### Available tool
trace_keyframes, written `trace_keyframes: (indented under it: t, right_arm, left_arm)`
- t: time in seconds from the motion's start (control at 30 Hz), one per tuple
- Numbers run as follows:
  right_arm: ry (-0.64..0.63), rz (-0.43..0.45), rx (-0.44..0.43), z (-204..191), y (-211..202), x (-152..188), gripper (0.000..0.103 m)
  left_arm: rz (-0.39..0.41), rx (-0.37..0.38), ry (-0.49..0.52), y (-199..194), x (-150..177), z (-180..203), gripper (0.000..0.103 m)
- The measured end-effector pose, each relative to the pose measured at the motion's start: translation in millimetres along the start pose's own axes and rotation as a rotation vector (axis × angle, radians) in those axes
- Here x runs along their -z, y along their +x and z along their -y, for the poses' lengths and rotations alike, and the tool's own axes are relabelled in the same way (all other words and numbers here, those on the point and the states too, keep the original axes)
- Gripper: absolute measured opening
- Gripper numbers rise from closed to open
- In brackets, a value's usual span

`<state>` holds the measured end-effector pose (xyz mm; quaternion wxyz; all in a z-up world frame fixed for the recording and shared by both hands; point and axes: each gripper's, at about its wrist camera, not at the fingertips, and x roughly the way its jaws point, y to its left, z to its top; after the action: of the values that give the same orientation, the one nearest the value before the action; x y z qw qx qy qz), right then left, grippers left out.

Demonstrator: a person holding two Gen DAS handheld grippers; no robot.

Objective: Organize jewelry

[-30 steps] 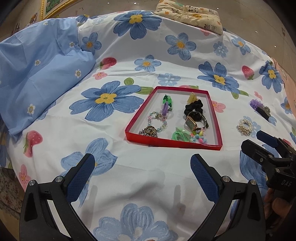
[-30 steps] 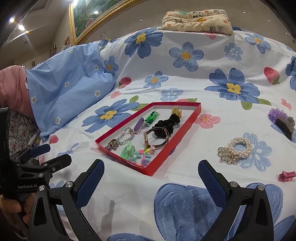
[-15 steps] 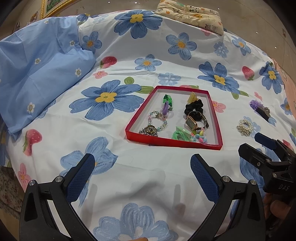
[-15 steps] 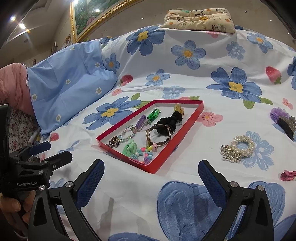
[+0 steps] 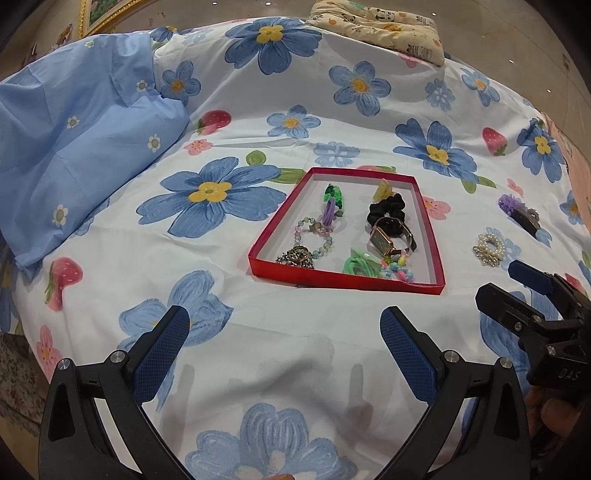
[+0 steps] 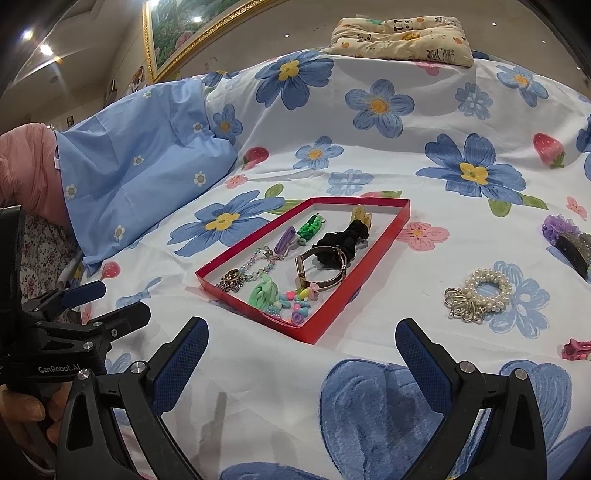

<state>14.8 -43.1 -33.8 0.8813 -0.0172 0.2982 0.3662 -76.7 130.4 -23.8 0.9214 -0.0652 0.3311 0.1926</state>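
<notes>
A shallow red tray (image 5: 345,280) (image 6: 325,321) lies on the flowered bedspread and holds a watch (image 5: 384,240), a black scrunchie (image 5: 386,208), a bead bracelet (image 5: 314,236) and several hair ties. Outside it to the right lie a pearl bracelet (image 5: 489,249) (image 6: 480,293), a purple hair clip (image 5: 517,210) (image 6: 565,236) and a small pink clip (image 6: 576,349). My left gripper (image 5: 284,345) is open and empty, short of the tray's near edge. My right gripper (image 6: 303,356) is open and empty, near the tray's right corner.
A light blue pillow (image 5: 74,147) (image 6: 140,173) lies at the left. A small panda-print cushion (image 5: 380,22) (image 6: 402,37) sits at the far edge of the bed. A gold-framed picture (image 6: 184,33) hangs on the wall behind.
Both grippers have moved slightly; the tray sits a little higher in the right wrist view. Both stay open and empty. No object has moved.
</notes>
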Motion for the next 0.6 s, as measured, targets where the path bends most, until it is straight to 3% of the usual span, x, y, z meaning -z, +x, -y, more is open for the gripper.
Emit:
trace_keyframes:
  t: [0.6]
  right_arm:
    - [-0.008, 0.0, -0.008, -5.8, -1.9, -1.1, 0.102]
  left_arm:
    - [-0.004, -0.003, 0.005, 1.3, 0.8, 0.1, 0.103]
